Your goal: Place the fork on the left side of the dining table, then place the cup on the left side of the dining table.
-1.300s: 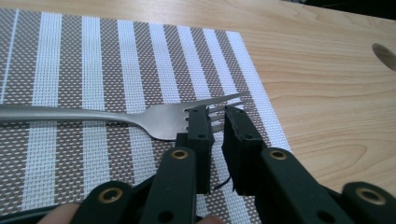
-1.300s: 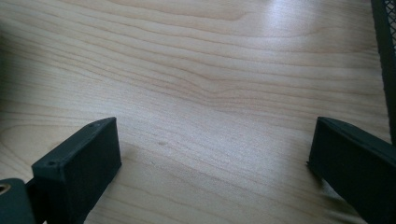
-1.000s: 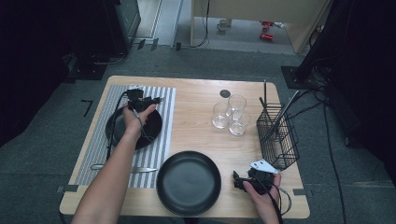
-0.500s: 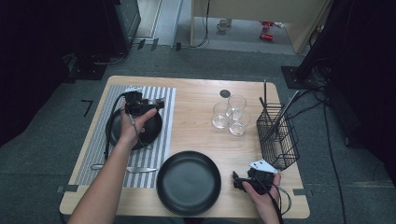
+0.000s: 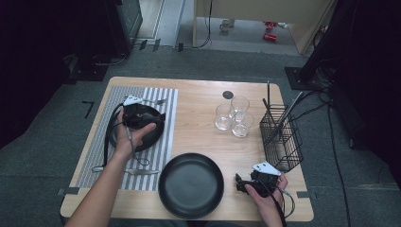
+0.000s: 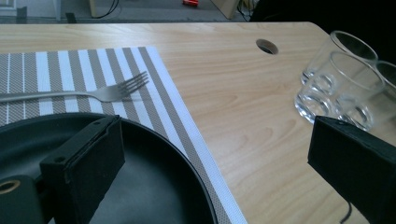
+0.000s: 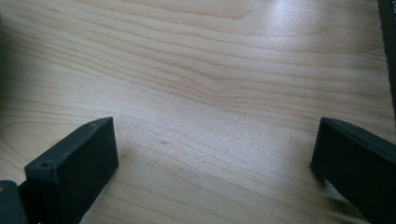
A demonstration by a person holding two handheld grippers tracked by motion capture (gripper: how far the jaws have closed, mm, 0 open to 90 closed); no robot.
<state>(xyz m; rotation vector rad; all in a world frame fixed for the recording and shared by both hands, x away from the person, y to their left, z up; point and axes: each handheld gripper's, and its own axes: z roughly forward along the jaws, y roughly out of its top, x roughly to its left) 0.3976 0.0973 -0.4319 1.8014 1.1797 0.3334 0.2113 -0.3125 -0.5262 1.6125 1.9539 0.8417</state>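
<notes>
Left gripper, jaws just opened wide and empty, hangs over the small black plate; the fork lies released on the striped mat at the plate's far edge. Right gripper, jaws apart and empty, rests near right. Risk: the trailing cable may drag the fork.

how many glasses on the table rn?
3, clustered on the bare wood right of the striped mat: one at the back, one front-left, one front-right beside the wire basket. None seem hidden.
</notes>
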